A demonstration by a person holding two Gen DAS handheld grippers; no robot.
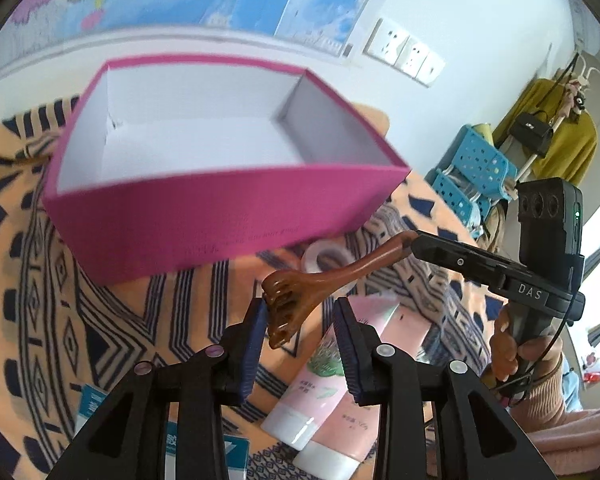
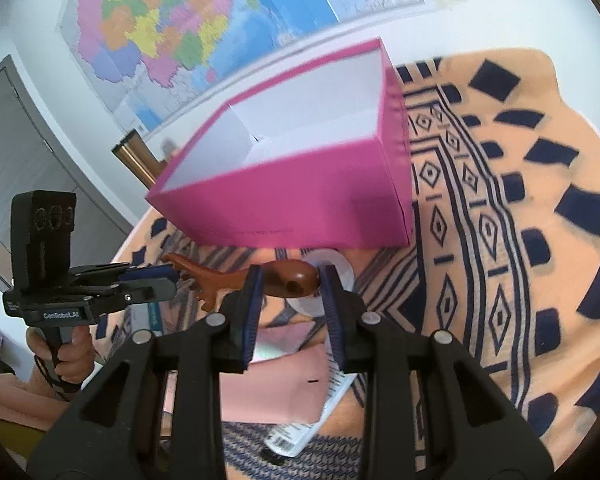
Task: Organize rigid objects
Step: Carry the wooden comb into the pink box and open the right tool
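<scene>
A brown wooden back scratcher (image 1: pixel 300 292) is held in the air in front of an empty pink box (image 1: pixel 220 208) with a white inside. My right gripper (image 2: pixel 290 280) is shut on its rounded handle end (image 2: pixel 296 282). Its claw end (image 2: pixel 196 280) lies between the open fingers of my left gripper (image 1: pixel 302 312), touching the left finger (image 1: pixel 256 324). The pink box also shows in the right wrist view (image 2: pixel 300 200). In the left wrist view the right gripper (image 1: pixel 416 242) reaches in from the right.
Two pink tubes (image 1: pixel 320 392) lie on the orange patterned cloth (image 1: pixel 100 320) below the grippers. A white tape roll (image 1: pixel 324 260) sits near the box. A blue-and-white packet (image 1: pixel 92 404) lies lower left. A map and sockets hang on the wall behind.
</scene>
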